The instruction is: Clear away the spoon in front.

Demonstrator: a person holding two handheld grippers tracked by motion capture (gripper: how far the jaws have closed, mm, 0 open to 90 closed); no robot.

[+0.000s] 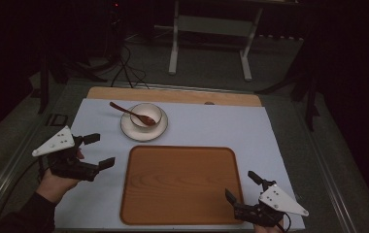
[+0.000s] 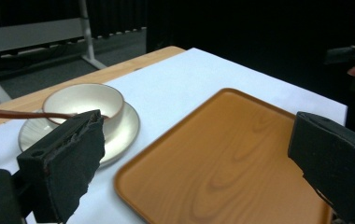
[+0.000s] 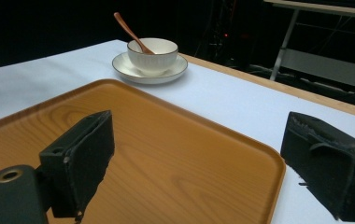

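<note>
Both grippers sit nearest me: my right gripper (image 1: 243, 188) at the near right corner of the wooden tray (image 1: 180, 182), my left gripper (image 1: 97, 150) just left of it, each released with jaws spread wide and holding nothing. I judge they wait, flanking the bare tray. Beyond its far edge, a white bowl (image 1: 145, 114) stands on a saucer (image 1: 143, 132), a brown spoon (image 1: 132, 113) leaning in it, handle pointing far left. A pale sheet (image 1: 211, 126) covers the wooden table (image 1: 173, 95); the room is dark, a white stand (image 1: 210, 41) behind.

Dark room; grey floor (image 1: 207, 68); white-legged frame (image 1: 210, 29) beyond table; black cables (image 1: 124, 63) on floor.
</note>
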